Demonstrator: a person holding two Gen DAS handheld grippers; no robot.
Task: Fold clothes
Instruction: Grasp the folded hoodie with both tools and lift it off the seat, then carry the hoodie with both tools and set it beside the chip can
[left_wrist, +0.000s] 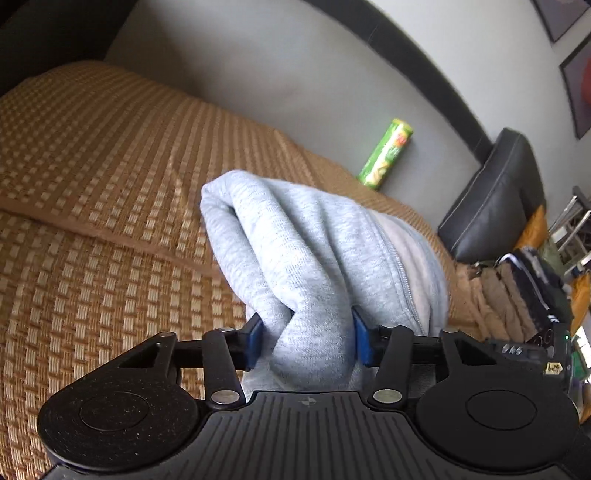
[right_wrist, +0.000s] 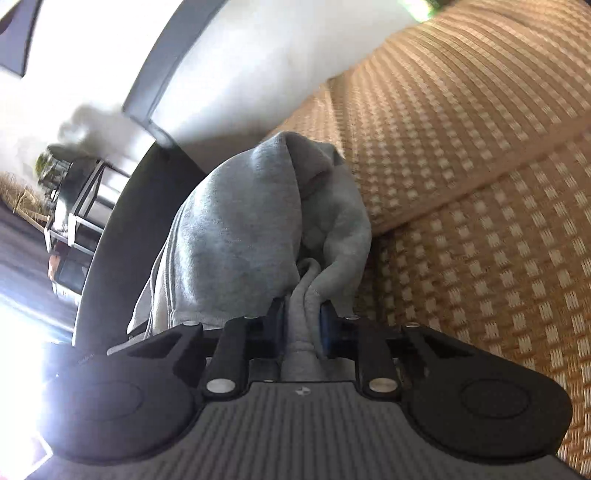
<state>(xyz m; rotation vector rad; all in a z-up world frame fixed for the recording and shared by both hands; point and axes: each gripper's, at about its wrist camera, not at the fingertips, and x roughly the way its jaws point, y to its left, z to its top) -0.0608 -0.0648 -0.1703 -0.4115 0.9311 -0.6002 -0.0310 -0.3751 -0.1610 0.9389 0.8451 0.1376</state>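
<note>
A light grey zip sweatshirt (left_wrist: 295, 243) hangs bunched over the woven tan mat (left_wrist: 110, 155). My left gripper (left_wrist: 308, 339) is shut on a thick fold of it between its blue pads. In the right wrist view the same grey sweatshirt (right_wrist: 236, 229) drapes ahead, and my right gripper (right_wrist: 301, 321) is shut on a thin bunched edge of it. Both grippers hold the garment up off the mat (right_wrist: 480, 147). The rest of the garment's shape is hidden in folds.
A green snack canister (left_wrist: 386, 153) lies by the grey sofa back (left_wrist: 295, 74). A black leather cushion (left_wrist: 491, 199) stands at the right, with a stack of folded dark and tan clothes (left_wrist: 517, 295) beside it. A metal shelf (right_wrist: 81, 206) stands off the sofa's end.
</note>
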